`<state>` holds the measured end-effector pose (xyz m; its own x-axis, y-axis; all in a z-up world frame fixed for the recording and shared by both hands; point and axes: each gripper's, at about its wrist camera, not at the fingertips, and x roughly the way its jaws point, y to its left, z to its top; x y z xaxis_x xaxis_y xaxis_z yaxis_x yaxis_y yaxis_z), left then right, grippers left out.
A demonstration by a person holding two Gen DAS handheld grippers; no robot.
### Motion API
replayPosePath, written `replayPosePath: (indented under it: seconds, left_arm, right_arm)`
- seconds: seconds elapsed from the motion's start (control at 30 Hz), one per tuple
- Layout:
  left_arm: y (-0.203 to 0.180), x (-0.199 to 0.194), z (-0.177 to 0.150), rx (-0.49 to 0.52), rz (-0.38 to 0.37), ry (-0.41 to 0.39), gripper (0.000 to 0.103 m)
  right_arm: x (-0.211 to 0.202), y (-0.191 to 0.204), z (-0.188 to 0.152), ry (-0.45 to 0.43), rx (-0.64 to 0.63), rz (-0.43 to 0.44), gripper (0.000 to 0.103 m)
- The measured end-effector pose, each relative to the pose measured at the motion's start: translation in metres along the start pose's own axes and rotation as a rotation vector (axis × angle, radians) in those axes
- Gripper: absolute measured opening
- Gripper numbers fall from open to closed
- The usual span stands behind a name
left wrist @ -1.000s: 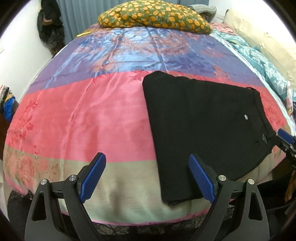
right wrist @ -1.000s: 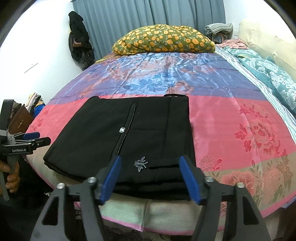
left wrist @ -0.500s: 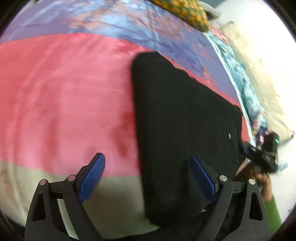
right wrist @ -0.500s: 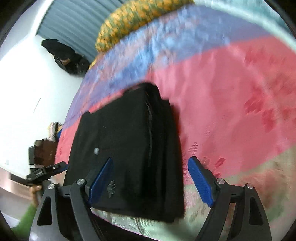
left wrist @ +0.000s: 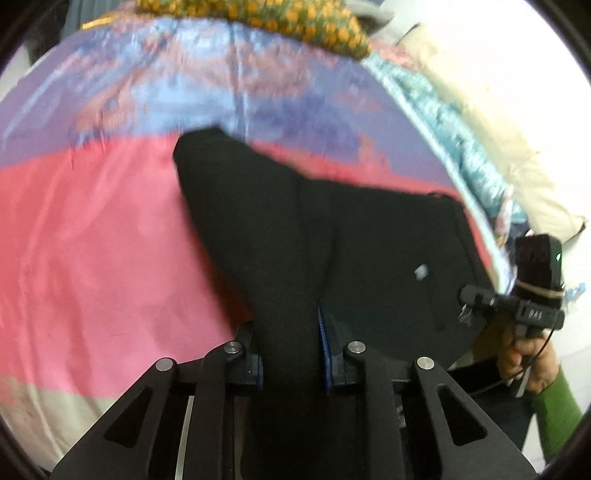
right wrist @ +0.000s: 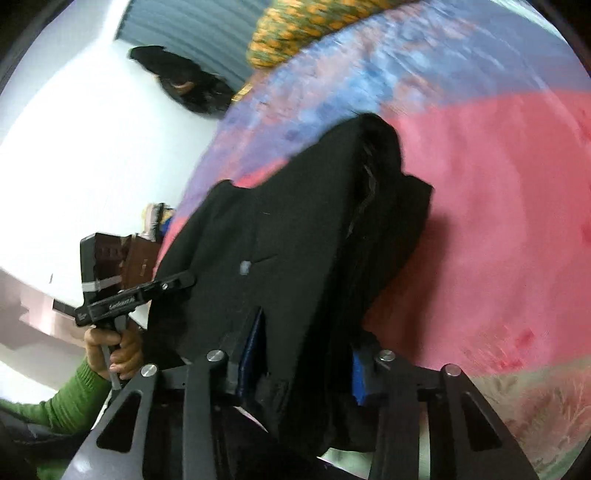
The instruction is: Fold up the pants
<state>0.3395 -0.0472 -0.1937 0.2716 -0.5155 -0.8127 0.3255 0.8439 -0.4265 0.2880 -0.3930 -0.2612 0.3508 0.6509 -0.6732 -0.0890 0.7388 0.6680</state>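
The folded black pants (left wrist: 354,254) lie on the pink band of the bedspread (left wrist: 92,258) near the bed's front edge. My left gripper (left wrist: 291,347) is shut on the pants' near left edge, which bunches up between its blue pads. The pants also show in the right wrist view (right wrist: 295,236), with a small silver button on top. My right gripper (right wrist: 306,354) is shut on the thick stacked right end of the pants. The other gripper and the hand that holds it show at the side of each view.
A yellow-and-green flowered pillow (left wrist: 266,14) lies at the head of the bed. A teal patterned quilt (left wrist: 454,129) and a cream cushion (left wrist: 491,99) run along the right side. Dark clothes (right wrist: 184,81) hang on the wall by the grey curtain.
Both grippers moved forward onto the pants and closed on them, the left on the near left edge, the right on the right end. The cloth now bunches and lifts at both grips.
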Motion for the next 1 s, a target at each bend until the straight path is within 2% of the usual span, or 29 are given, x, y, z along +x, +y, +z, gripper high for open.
replayPosePath:
  seconds: [0.13,0.27,0.3,0.33,0.37,0.4,0.43,0.47,0.5,0.57,0.63,0.67,0.7,0.73,0.8,0.9,1.0]
  left_arm:
    - [0.012,-0.03,0.045,0.024,0.038,-0.102,0.021]
    - [0.035,-0.041,0.092,0.019,0.078,-0.186,0.022]
    - [0.043,-0.039,0.103,0.022,0.107,-0.203,0.029]
    - [0.05,-0.031,0.109,0.031,0.171,-0.206,0.047]
    - [0.058,-0.017,0.11,0.025,0.262,-0.2,0.061]
    - [0.065,-0.01,0.107,0.017,0.326,-0.188,0.085]
    - [0.08,0.004,0.091,0.006,0.436,-0.155,0.085]
    - [0.084,0.01,0.082,0.006,0.475,-0.136,0.083]
    - [0.091,0.015,0.066,0.008,0.51,-0.109,0.08]
    - [0.091,0.006,0.034,0.016,0.501,-0.125,0.082]
    - [0.082,-0.01,-0.007,0.046,0.57,-0.157,0.092]
    - [0.076,-0.013,-0.015,0.056,0.581,-0.166,0.093]
    - [0.064,-0.018,-0.034,0.074,0.59,-0.184,0.094]
    - [0.057,-0.019,-0.036,0.081,0.599,-0.19,0.094]
    - [0.034,-0.024,-0.049,0.102,0.623,-0.205,0.096]
    - [0.005,-0.038,-0.053,0.103,0.649,-0.22,0.098]
    - [-0.024,-0.057,-0.058,0.114,0.628,-0.251,0.099]
  right_arm:
    - [0.006,0.044,0.039,-0.061,-0.082,0.009,0.04]
    - [0.023,0.066,0.103,-0.144,-0.118,0.006,0.04]
    - [0.03,0.065,0.114,-0.154,-0.113,0.001,0.04]
    - [0.037,0.062,0.123,-0.159,-0.107,-0.013,0.045]
    - [0.051,0.05,0.133,-0.155,-0.085,-0.063,0.049]
    - [0.062,0.039,0.137,-0.14,-0.059,-0.11,0.059]
    - [0.073,0.026,0.137,-0.118,-0.027,-0.172,0.061]
    - [0.084,0.002,0.131,-0.072,0.028,-0.291,0.061]
    - [0.085,-0.012,0.124,-0.048,0.072,-0.356,0.062]
    - [0.056,-0.036,0.099,-0.129,0.186,-0.341,0.062]
    - [0.03,-0.035,0.079,-0.183,0.187,-0.365,0.063]
    - [0.014,-0.026,0.068,-0.211,0.153,-0.399,0.067]
    - [0.003,-0.017,0.059,-0.233,0.127,-0.425,0.083]
    - [-0.007,-0.006,0.049,-0.253,0.106,-0.446,0.102]
    - [-0.021,0.021,0.031,-0.288,0.066,-0.481,0.103]
    - [-0.017,0.061,0.011,-0.272,0.015,-0.576,0.103]
    - [-0.005,0.107,-0.024,-0.294,-0.066,-0.687,0.103]
